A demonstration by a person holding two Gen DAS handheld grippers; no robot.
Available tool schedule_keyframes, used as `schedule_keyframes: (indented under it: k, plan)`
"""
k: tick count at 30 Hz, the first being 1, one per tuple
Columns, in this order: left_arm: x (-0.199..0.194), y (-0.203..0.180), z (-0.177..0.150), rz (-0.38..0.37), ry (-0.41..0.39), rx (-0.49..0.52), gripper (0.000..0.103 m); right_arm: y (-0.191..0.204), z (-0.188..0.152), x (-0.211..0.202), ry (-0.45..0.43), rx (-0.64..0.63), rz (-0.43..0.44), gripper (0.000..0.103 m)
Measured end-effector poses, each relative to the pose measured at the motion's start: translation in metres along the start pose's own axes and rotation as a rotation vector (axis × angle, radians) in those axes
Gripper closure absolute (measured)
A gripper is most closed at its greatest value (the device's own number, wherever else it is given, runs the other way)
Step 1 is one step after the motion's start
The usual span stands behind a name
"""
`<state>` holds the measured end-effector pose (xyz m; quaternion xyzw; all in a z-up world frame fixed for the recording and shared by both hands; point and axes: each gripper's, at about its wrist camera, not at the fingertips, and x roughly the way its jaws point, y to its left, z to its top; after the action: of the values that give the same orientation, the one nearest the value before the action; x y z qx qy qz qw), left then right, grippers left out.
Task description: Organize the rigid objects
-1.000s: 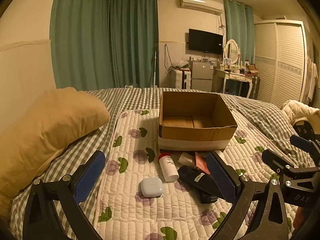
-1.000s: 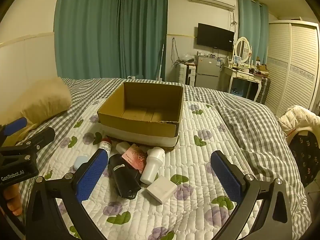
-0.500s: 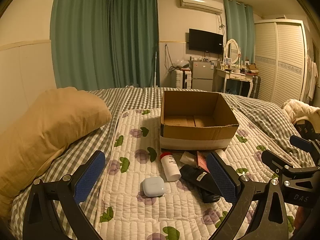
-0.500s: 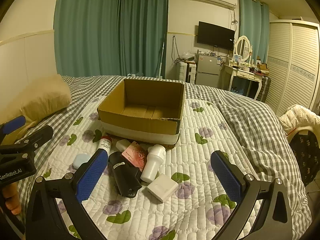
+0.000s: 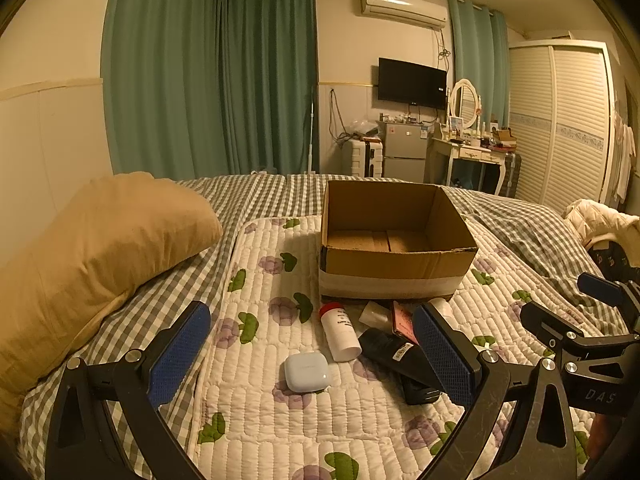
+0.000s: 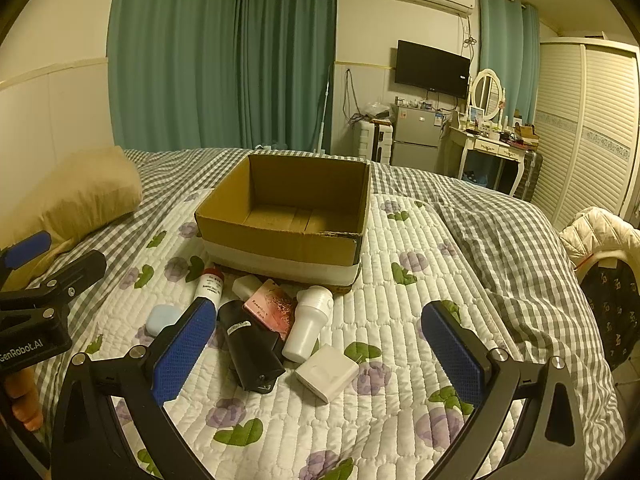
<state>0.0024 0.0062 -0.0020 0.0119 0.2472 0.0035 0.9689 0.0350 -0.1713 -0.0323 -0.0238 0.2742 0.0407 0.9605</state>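
Note:
An open, empty cardboard box [image 5: 396, 240] [image 6: 288, 216] sits on the quilted bed mat. In front of it lie several small items: a white bottle with a red cap [image 5: 339, 332] [image 6: 210, 282], a pale blue earbud case [image 5: 306, 371] [image 6: 163, 318], a black oblong case [image 5: 396, 354] [image 6: 250, 350], a pink packet [image 6: 272, 308], a white cup-shaped bottle [image 6: 308, 328] and a white square block [image 6: 327, 372]. My left gripper [image 5: 312, 356] is open and empty, just short of the earbud case. My right gripper [image 6: 318, 354] is open and empty over the pile.
A tan pillow [image 5: 100, 248] lies to the left on the checked bedspread [image 6: 500, 248]. A white jacket [image 6: 600, 236] hangs over a chair at the right bed edge. Curtains, a fridge and a dressing table stand beyond the bed.
Both views have drifted slightly: the box and items sit a little further right in the left wrist view and a little higher in the right wrist view. Both grippers stay open.

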Motion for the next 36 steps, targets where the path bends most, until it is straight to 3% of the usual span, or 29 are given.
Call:
schedule_keyframes:
  k: [36]
  plan:
    - [-0.0077,-0.006,0.0021,-0.009,-0.026,0.013,0.0,0.0044,0.0008,-0.0019,0.004,-0.007,0.007,0.0]
